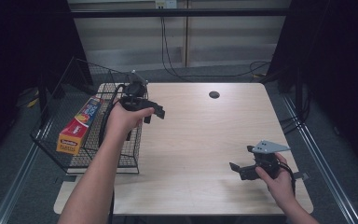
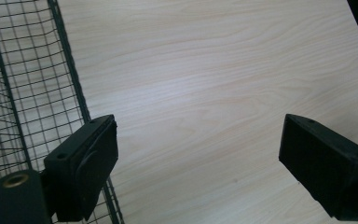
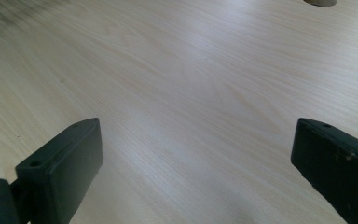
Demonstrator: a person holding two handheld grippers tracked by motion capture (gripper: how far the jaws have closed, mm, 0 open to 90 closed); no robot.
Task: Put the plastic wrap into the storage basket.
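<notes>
I see a pale, smooth wooden tabletop [image 1: 196, 140] with faint sheen, a black wire-mesh metal basket [image 1: 126, 154], and matt black plastic jaws.

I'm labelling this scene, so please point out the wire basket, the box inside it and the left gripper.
wire basket [image 1: 70, 70]: high view, far rim wire.
box [image 1: 80, 125]: high view, middle of its top face.
left gripper [image 1: 154, 113]: high view, between its open fingertips.

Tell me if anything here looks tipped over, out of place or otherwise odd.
One thing: the wire basket hangs past the table's left edge and looks tilted outward, with the long orange box lying slanted inside it. Nothing is spilled or visibly damaged. The left gripper and right gripper are both open and empty.
</notes>
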